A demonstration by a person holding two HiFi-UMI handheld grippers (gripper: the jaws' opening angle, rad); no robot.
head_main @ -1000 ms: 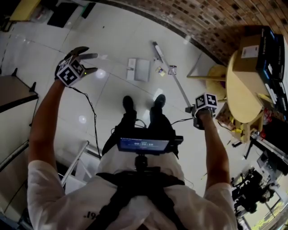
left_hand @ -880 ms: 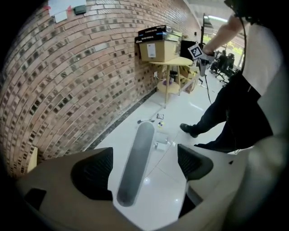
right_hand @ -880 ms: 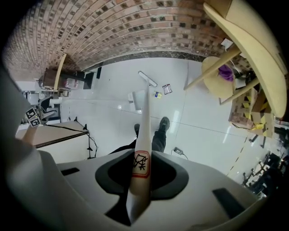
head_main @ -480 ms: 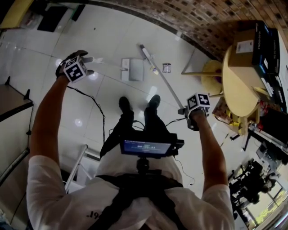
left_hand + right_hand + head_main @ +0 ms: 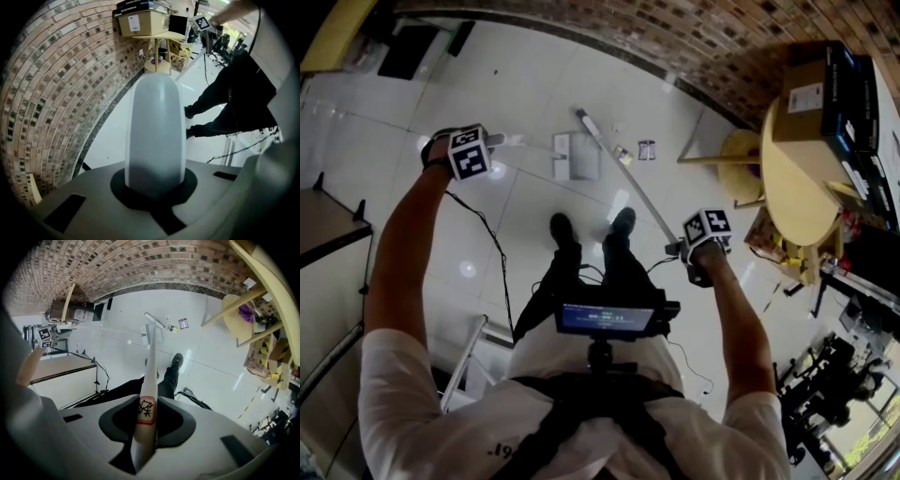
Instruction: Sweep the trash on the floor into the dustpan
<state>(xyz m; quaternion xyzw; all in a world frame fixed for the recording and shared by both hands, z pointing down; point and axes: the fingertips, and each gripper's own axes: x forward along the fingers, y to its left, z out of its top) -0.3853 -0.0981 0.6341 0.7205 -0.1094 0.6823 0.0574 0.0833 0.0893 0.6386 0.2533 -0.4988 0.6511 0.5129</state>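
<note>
Head view: left gripper (image 5: 489,142) clamps dustpan (image 5: 578,157), right gripper (image 5: 679,250) clamps broom (image 5: 634,187); a fast stroke may flick upper-centre trash (image 5: 646,150) past it.

White broom (image 5: 635,189), seemingly white dustpan (image 5: 579,157), pale floor (image 5: 534,75), mottled brown brick wall (image 5: 675,28)

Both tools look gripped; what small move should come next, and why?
Probably the right gripper swings the broom head rightward past the trash: both bits lie right of the dustpan, whose handle the jaws of the left gripper have just closed on, and the head sits beyond them.
</note>
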